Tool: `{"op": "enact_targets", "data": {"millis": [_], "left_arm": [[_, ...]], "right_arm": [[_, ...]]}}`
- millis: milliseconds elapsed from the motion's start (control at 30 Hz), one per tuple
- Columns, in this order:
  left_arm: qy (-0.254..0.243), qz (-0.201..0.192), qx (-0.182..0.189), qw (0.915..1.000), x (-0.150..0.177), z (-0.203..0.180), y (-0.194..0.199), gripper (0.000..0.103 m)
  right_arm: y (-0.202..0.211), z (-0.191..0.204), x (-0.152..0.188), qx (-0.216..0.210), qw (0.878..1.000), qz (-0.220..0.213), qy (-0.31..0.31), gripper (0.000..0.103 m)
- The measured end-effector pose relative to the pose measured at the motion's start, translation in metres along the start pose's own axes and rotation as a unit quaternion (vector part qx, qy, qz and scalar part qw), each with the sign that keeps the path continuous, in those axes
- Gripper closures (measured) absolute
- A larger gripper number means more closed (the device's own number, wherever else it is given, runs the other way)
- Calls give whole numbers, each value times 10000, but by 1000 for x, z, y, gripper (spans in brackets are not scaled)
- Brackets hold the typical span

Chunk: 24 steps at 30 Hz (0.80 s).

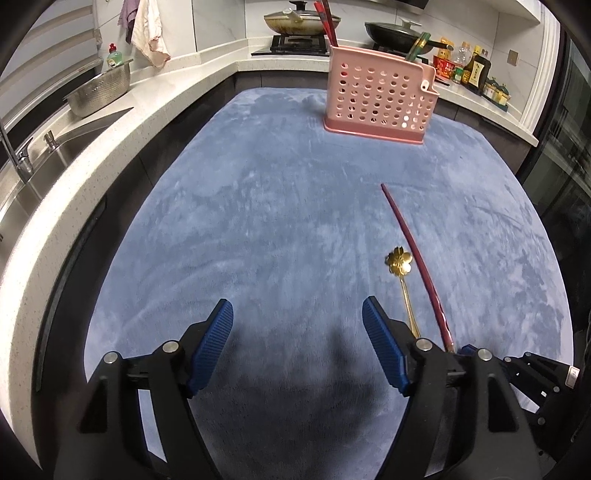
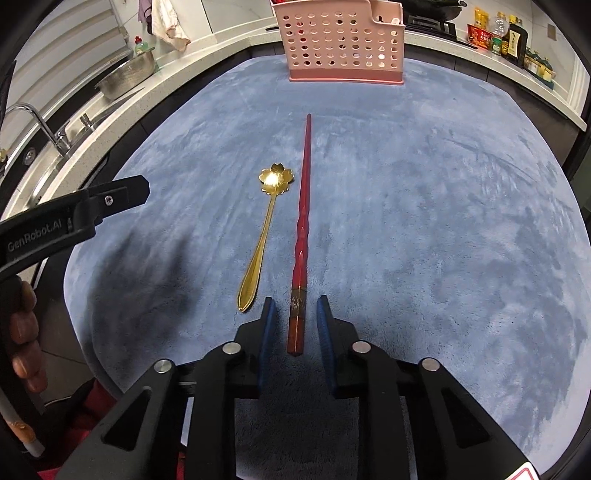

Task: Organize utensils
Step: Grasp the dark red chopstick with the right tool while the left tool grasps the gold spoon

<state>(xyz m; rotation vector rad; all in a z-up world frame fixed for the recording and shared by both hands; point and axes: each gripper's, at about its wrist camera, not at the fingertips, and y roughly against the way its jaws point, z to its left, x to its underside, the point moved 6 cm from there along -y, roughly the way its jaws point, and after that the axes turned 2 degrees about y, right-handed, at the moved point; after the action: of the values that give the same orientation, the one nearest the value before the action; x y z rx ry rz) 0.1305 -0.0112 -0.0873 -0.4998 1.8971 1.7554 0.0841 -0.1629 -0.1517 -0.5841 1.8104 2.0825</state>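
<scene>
A red chopstick lies lengthwise on the blue cloth, its thick end toward me. My right gripper straddles that end; a narrow gap shows on each side, so the pads are not touching it. A gold spoon with a flower-shaped bowl lies just left of the chopstick. My left gripper stands open over bare cloth, with the spoon just off its right finger. A pink perforated utensil holder stands at the cloth's far edge with red chopsticks in it.
A white counter wraps around the left and back, with a sink, a steel colander, a stove with two pans and several sauce bottles. A hand grips the left tool's handle.
</scene>
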Motion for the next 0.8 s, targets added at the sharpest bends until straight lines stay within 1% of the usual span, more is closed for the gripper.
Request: {"op": "enact_targets", "data": {"millis": [267,367,600,800], "left_arm": [[-99,64,-8,9999,5,-3,-4,33],[-120,95,-4,9999,6,-4,-5,33],[-189,163,21,9997,10,-8,-7,32],[-338,234,145,9990,15,-19,-11,27]], "right_arm": [[-6,-3,1,31,10000,53,-53,92],[-6,-4,1,56,9999,57,-71,96],[-2,-11,4,96,9997,19,-226,96],[8,-24,7,212,9986,-67,-487,96]]}}
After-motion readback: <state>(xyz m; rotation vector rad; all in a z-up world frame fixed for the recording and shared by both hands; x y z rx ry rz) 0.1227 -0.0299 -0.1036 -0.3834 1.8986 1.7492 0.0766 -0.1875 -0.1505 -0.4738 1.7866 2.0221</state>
